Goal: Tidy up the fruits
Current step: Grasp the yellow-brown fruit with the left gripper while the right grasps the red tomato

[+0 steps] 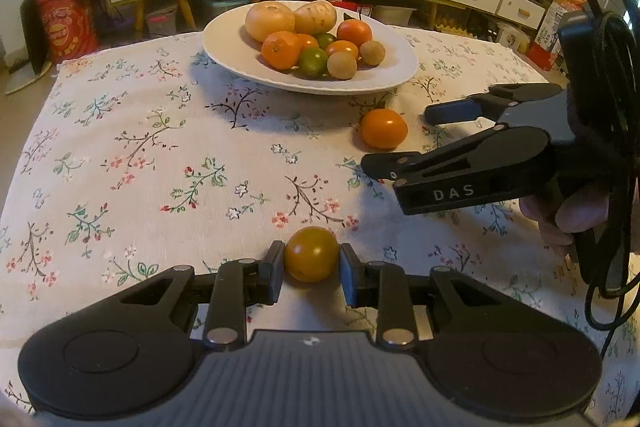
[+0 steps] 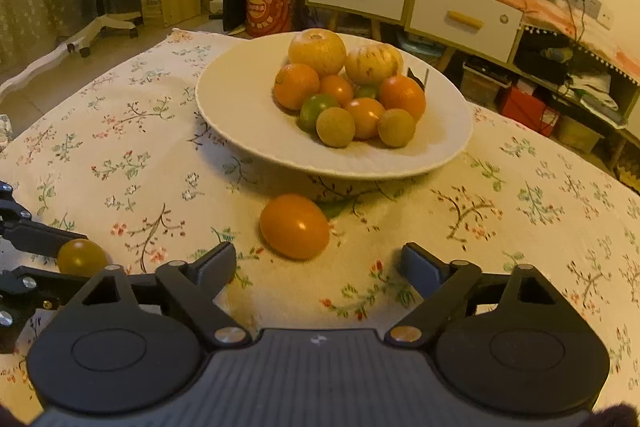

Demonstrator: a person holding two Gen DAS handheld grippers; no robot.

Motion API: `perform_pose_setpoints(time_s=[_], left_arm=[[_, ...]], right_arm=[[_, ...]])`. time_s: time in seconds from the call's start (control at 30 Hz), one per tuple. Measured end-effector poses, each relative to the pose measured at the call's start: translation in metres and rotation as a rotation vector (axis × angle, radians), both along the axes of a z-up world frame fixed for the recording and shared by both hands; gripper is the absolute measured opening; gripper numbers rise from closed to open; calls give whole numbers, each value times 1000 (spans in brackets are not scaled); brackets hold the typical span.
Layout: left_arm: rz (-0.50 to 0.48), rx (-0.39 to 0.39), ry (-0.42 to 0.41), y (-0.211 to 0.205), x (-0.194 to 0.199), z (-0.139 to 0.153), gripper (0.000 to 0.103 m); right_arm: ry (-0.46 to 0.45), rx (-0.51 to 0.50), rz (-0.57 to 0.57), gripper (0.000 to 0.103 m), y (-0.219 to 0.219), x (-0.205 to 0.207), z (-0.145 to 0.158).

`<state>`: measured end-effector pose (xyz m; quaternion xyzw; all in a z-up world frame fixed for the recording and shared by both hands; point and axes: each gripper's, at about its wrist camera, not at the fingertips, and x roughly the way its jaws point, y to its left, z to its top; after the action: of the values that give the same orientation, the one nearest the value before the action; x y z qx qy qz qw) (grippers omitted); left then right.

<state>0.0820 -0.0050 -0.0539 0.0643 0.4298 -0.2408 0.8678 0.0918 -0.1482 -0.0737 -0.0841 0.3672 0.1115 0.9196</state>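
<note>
Right gripper (image 2: 318,263) jaws spread, empty; orange fruit (image 2: 295,226) lay just ahead, between fingers and plate (image 2: 224,115), long axis crosswise. Left gripper (image 1: 312,273) pinched small fruit (image 1: 311,254).

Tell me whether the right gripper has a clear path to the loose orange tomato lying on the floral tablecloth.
Probably yes. The right gripper is open, and the loose orange tomato lies just ahead of its fingertips with only bare floral tablecloth between. The white plate sits behind it.
</note>
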Motion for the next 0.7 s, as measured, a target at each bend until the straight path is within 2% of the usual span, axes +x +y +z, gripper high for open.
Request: perform_pose_setpoints(time_s=[0.27,0.37,0.7], left_arm=[[4,-3,-1,-2,5,0,10],[10,-8,1,-2,7,0,10],[26,-8,-5,-2,9,-1,10]], right_arm=[[-4,30,22,57,6,7,3],[-5,34,29,53,7,6,4],[-10,29,32,33,8,6,6]])
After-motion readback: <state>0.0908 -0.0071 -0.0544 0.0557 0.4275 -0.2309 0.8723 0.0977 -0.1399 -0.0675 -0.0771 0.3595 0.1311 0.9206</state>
